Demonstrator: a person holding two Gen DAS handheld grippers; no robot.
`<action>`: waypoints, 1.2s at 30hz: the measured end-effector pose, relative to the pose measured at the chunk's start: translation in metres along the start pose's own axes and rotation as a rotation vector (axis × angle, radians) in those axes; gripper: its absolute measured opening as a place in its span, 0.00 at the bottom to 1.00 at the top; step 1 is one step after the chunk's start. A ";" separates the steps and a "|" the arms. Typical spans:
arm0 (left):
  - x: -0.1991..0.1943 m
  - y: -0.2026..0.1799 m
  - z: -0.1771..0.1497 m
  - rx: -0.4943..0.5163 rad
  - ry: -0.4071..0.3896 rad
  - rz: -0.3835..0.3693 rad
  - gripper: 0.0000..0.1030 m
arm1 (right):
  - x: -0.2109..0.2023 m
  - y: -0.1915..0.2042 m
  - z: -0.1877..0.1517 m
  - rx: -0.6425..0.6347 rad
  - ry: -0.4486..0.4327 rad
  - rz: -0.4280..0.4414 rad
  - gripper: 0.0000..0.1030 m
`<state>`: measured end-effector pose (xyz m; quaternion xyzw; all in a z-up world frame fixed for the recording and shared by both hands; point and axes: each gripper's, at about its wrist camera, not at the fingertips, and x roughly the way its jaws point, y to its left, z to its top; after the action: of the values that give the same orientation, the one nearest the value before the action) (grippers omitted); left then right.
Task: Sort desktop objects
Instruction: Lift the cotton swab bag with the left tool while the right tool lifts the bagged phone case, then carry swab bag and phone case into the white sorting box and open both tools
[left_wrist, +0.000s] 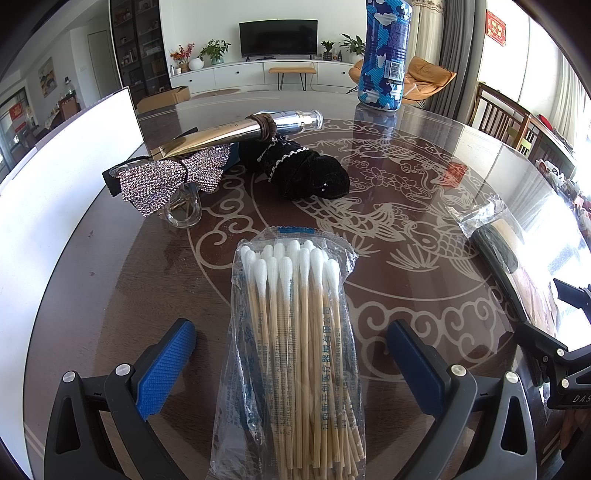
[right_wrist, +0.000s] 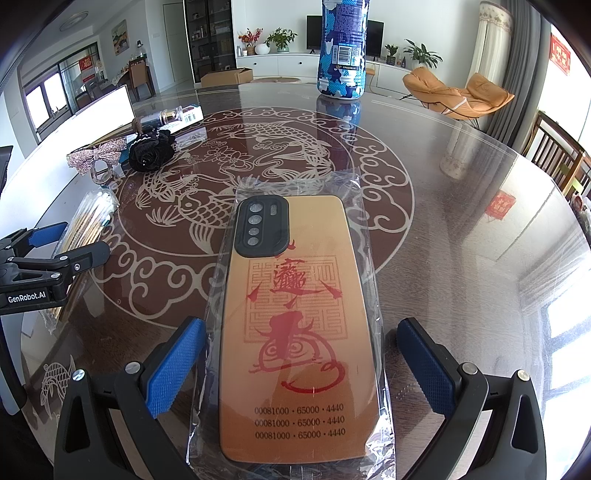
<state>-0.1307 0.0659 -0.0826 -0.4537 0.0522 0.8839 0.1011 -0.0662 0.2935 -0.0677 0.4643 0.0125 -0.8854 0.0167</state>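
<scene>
Between my left gripper, pads spread wide, lies the crinkly bag of cotton swabs, wooden stems pointing at me, ready to pinch. My right gripper, equally open, straddles the bagged phone case, smooth and flat on the glossy table. Beyond sit a rhinestone bow and velvet scrunchie.

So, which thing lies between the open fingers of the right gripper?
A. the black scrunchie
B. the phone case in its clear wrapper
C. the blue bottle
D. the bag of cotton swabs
B: in the right wrist view the phone case, orange with red print and wrapped in clear plastic, lies on the table between the open fingers of the right gripper; the cotton swabs lie before the left gripper.
</scene>
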 end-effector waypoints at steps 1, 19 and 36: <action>0.000 0.000 0.000 0.000 0.000 0.000 1.00 | 0.000 0.000 0.000 0.000 0.000 0.000 1.00; 0.000 0.000 0.000 0.000 0.000 0.000 1.00 | 0.001 -0.001 0.002 -0.007 0.012 0.005 1.00; 0.000 0.000 0.000 0.000 0.000 0.000 1.00 | 0.028 0.000 0.043 -0.236 0.379 0.112 1.00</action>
<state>-0.1310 0.0658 -0.0826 -0.4537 0.0522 0.8838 0.1011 -0.1172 0.2916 -0.0664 0.6172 0.0932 -0.7724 0.1175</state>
